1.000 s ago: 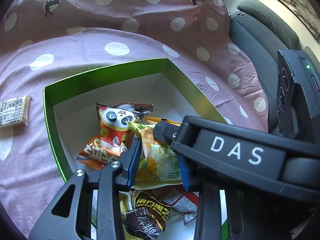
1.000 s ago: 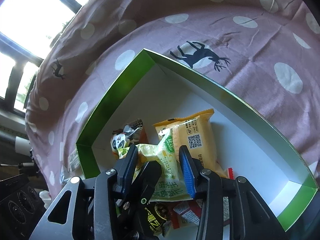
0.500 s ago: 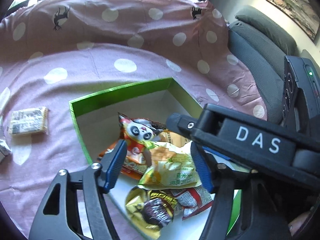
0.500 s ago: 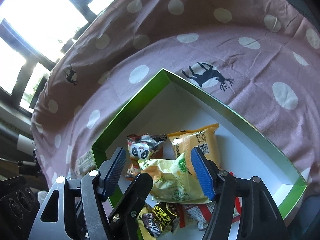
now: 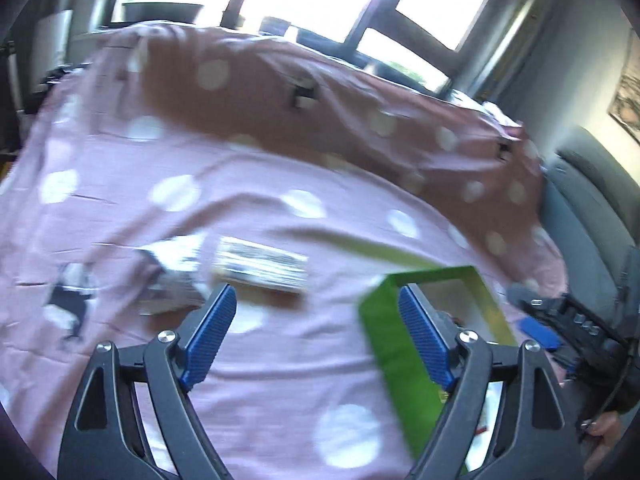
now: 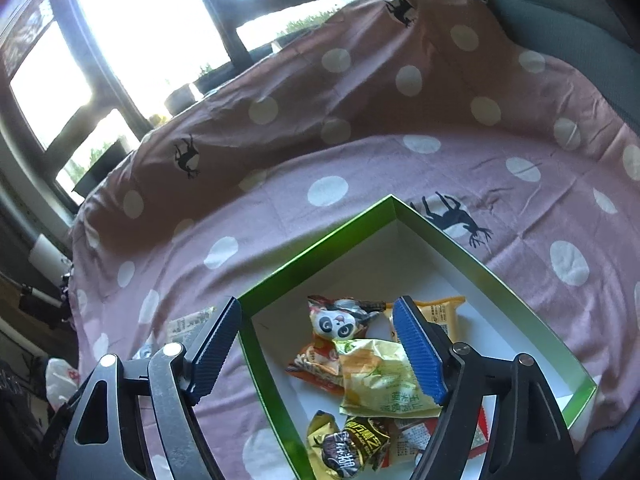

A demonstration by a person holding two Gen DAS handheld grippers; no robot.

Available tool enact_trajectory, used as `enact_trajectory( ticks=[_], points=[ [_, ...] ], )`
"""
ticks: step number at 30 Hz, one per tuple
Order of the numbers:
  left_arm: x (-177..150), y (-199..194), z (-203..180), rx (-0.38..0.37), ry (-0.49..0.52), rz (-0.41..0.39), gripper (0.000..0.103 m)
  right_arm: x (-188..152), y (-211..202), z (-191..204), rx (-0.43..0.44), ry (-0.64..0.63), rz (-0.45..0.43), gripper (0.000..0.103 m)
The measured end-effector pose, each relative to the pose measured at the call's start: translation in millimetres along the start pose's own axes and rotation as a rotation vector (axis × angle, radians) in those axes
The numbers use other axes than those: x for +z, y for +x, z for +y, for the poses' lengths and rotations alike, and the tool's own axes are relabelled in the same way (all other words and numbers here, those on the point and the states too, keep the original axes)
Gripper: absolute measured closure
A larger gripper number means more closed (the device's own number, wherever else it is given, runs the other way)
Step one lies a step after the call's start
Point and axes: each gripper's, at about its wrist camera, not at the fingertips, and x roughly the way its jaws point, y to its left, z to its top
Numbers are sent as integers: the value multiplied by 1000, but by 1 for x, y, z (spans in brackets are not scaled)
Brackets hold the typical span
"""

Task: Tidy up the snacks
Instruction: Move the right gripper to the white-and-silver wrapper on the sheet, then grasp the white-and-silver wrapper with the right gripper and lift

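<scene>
A green box (image 6: 472, 258) with a white inside lies on the pink dotted cloth. It holds a panda packet (image 6: 338, 320), a yellow-green packet (image 6: 380, 376), an orange packet (image 6: 444, 314), a dark chocolate packet (image 6: 352, 442) and a red-white packet (image 6: 412, 440). My right gripper (image 6: 318, 354) is open and empty above the box. My left gripper (image 5: 316, 336) is open and empty, left of the box (image 5: 394, 344). Two loose packets lie on the cloth ahead of it: a pale striped one (image 5: 262, 266) and a silvery one (image 5: 172, 280), both blurred.
The pink cloth (image 6: 360, 160) covers the whole surface and rises at the back. A grey armchair (image 5: 592, 216) stands to the right. Windows are behind. The right gripper's body (image 5: 576, 328) shows at the right of the left wrist view. The pale packet also shows left of the box (image 6: 186, 322).
Both grippers opened and let go of the yellow-green packet, which now lies in the box. The left gripper swung left, away from the box toward the loose packets. The right gripper lifted back.
</scene>
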Motion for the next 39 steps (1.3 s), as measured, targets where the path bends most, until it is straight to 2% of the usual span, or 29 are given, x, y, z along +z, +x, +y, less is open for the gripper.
enact_trajectory(
  ticks=[4, 9, 12, 15, 20, 24, 27, 30, 32, 33, 35, 39],
  points=[
    [-3, -8, 47, 103, -75, -13, 18, -3, 1, 22, 26, -61, -12, 22],
    [-3, -7, 91, 152, -212, -33, 18, -13, 10, 57, 64, -151, 8, 22],
    [-3, -4, 111, 150, -278, -45, 18, -19, 19, 77, 110, -183, 39, 22],
    [-3, 5, 125, 162, -320, -16, 20, -24, 35, 101, 190, -212, 102, 22],
    [-6, 18, 140, 172, -365, 8, 20, -31, 84, 154, 339, -269, 267, 22],
    [-5, 33, 144, 154, -387, 24, 31, -50, 128, 193, 426, -293, 401, 22],
    [-4, 47, 140, 161, -348, 73, 41, -63, 152, 214, 480, -302, 446, 22],
    [-5, 58, 140, 151, -337, 101, 49, -75, 168, 225, 501, -330, 470, 31],
    [-3, 63, 139, 124, -335, 112, 53, -81, 179, 227, 495, -334, 503, 41],
    [-2, 66, 138, 130, -330, 115, 57, -82, 183, 227, 480, -340, 508, 43],
    [-4, 73, 136, 167, -296, 135, 62, -87, 190, 227, 470, -356, 514, 53],
    [-7, 76, 135, 182, -270, 140, 68, -91, 190, 222, 477, -376, 511, 55]
  ],
)
